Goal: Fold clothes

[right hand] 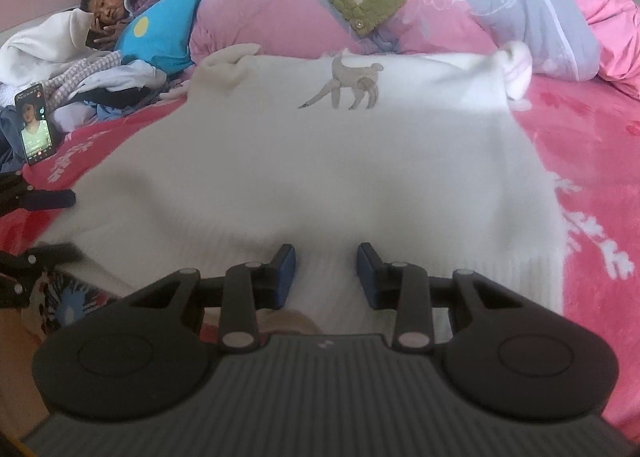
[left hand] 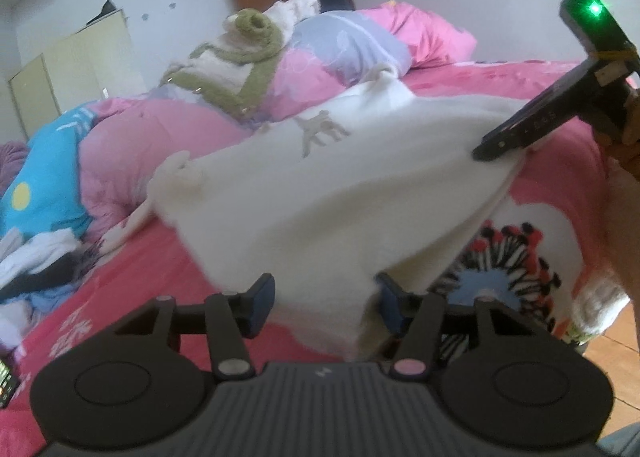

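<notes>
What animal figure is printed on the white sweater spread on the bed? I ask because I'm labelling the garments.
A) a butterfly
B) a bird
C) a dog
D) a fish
C: a tan four-legged dog with a curled tail stands on the white sweater.

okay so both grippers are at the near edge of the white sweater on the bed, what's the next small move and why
Probably close both grippers on the hem before lifting. The white sweater lies spread on the pink bedspread, dog print facing up. The right gripper and the left gripper each have the near edge between their pads, but gaps show, so no firm pinch seems made yet.
</notes>
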Demonstrator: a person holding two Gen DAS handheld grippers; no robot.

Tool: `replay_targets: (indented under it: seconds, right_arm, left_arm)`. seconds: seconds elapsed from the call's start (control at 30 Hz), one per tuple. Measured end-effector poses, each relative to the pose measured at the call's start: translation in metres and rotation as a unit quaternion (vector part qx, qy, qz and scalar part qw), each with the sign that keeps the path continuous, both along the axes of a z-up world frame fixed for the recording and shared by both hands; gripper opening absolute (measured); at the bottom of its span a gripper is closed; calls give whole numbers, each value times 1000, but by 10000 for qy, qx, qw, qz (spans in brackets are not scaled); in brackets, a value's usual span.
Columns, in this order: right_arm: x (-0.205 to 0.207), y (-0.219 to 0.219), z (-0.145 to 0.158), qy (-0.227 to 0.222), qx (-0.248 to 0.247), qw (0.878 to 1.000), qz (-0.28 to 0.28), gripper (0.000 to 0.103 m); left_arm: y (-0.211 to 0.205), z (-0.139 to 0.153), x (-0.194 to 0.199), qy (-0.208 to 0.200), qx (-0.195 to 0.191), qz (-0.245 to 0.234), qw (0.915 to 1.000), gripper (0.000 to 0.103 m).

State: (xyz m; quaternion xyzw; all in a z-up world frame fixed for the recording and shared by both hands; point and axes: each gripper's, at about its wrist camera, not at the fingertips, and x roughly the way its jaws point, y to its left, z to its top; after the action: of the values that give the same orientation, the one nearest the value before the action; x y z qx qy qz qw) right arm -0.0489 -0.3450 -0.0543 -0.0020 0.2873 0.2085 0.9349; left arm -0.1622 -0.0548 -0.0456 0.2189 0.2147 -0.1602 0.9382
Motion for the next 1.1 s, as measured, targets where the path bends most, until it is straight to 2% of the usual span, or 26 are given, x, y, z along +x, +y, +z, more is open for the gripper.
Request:
replay_targets:
  seconds: [0.2,0.33,0.47,0.57,0.6,0.67,0.73,0.8,0.83,0.87,0.9,1.0,1.1]
  right_arm:
    - [-4,-4,0,-7,101,9999,-18,33]
    - [-3,-4,0,-14,122,9999,-25,33]
    - [-3,-4,0,-18,140,9999,-24,33]
    - [-3,-5,0,-16,155,9999,-23,34]
    - [-3,-5,0,-14,157,9999,-24,34]
    - [-3,-5,0,-8,148,9999,-26,34]
    - [-3,-3,1,1,113,9999,-26,34]
    - [-3,0,4,25,-6,10000,-23,34]
    - [-3,2,6,41,-84,10000,-22,34]
    - [-3,4,8,57,-162,9999,-20,35]
    - [-4,6,12,75,-232,9997,-34,36]
    - [-8,13,30,34,-310,9995,-84,37]
    - [-6,27,54,-99,-66,9998,177,37]
  left_arm:
    - [20,4,-5,337,-382,180,9985,53]
    - [39,11,-7,709,-904,156,9933,54]
    - [69,20,-11,983,-1729,234,9798,56]
    - [90,28,-9,938,-2473,453,9633,57]
    - [93,32,-6,879,-2608,505,9601,55]
    - [88,38,3,716,-2654,531,9600,55]
    - [74,41,12,621,-2598,366,9630,53]
    - [54,39,19,628,-2469,73,9670,45]
    - [45,38,22,631,-2380,-56,9692,39]
    - [37,34,23,633,-2239,-150,9724,21]
    - [30,30,25,656,-2104,-225,9752,7]
    - [22,12,26,926,-1931,-254,9765,6]
    - [26,-1,25,1109,-1963,-229,9740,5]
